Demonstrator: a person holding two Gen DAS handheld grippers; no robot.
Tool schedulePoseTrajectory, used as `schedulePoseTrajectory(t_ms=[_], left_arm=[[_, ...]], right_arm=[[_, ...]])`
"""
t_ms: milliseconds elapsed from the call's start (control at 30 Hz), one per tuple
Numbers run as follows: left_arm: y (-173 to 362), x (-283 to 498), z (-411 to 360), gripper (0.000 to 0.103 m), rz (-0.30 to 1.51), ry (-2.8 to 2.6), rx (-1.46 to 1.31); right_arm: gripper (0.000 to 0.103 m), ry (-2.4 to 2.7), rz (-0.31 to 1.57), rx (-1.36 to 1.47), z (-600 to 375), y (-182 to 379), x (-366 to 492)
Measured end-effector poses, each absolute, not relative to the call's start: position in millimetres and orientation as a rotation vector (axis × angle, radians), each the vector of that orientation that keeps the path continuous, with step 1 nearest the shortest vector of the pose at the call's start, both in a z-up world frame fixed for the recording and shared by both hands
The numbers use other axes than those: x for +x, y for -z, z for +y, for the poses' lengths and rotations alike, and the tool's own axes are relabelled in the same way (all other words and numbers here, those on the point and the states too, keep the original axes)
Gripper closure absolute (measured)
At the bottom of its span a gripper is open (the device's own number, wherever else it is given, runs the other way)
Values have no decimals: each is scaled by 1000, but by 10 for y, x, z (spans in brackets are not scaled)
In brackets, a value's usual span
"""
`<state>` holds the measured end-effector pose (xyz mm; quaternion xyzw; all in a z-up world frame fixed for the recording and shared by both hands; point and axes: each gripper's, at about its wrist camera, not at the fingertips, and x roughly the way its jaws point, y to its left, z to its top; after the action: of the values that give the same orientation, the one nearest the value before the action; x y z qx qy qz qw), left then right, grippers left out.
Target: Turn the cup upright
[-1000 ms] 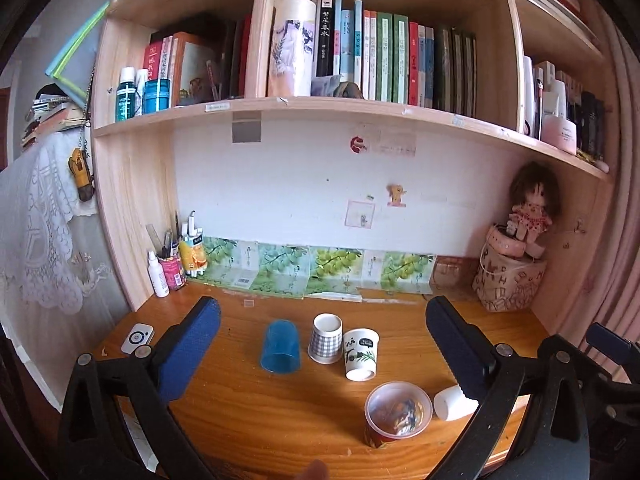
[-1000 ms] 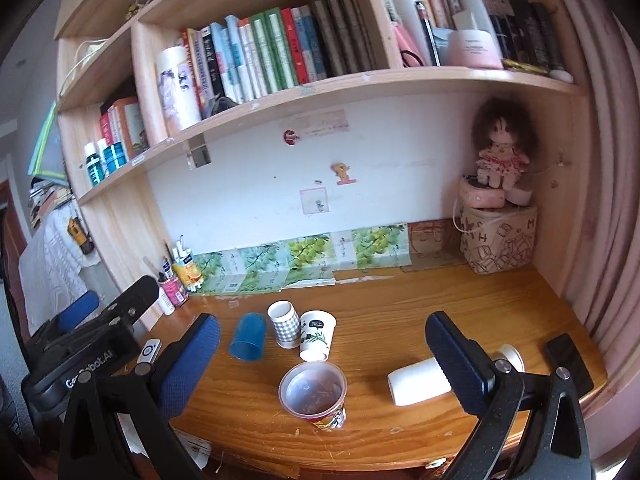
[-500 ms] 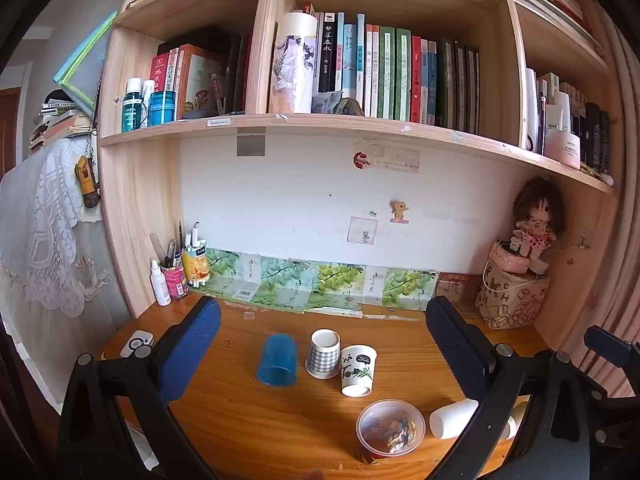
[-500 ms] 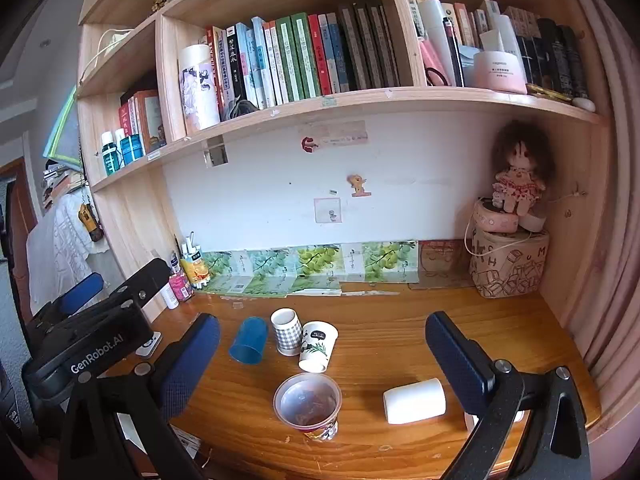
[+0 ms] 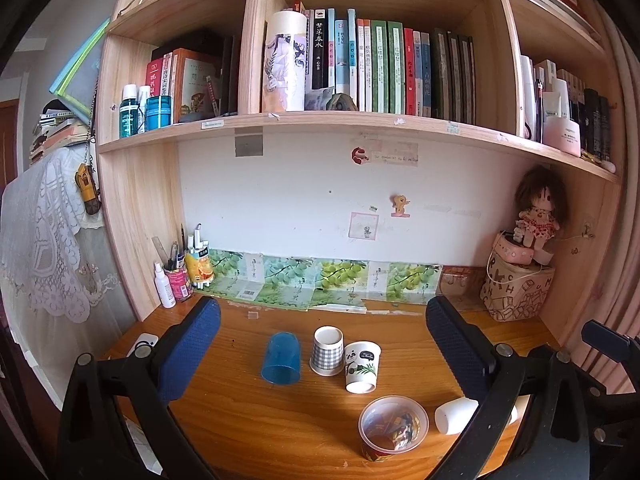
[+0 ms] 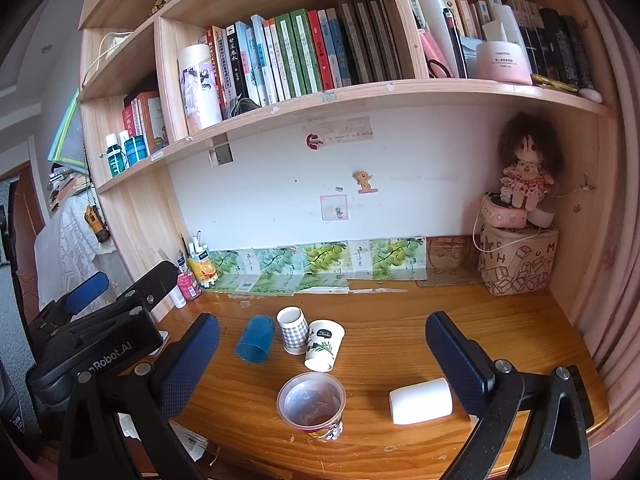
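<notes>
**White cup on its side, both tools wide open above the desk**

From my seat I see both tools held back from the desk point(image 6: 400, 340), neither touching anything. The right tool point(image 6: 322, 344) has its jaws spread wide with nothing between them, and the left tool point(image 5: 322, 344) is spread just as wide and holds nothing.

The white cup point(image 6: 421, 401) lies on its side near the front edge of the desk, just beside my right tool's right finger point(image 6: 456, 356), its flat closed end toward the left. In the left wrist view the same cup point(image 5: 456, 415) shows partly behind that tool's right finger.

To its left stands a clear plastic tub point(image 6: 311, 405), mouth up, with dark contents. Behind it sit three more cups: a blue cup point(image 6: 255, 338) mouth down, a checked cup point(image 6: 294, 330) upright, and a leaf-print paper cup point(image 6: 323, 345) mouth down and touching the checked one.
</notes>
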<state>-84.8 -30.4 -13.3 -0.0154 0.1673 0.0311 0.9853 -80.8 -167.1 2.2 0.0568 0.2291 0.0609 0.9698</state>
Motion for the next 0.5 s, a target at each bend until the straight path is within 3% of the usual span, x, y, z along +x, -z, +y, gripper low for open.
schedulePoseTrajectory(t_ms=[500], left_arm=[[163,-815,-256,0,360,-51,-24]], right_arm=[[0,-138,479,126,-1637,18,-773]])
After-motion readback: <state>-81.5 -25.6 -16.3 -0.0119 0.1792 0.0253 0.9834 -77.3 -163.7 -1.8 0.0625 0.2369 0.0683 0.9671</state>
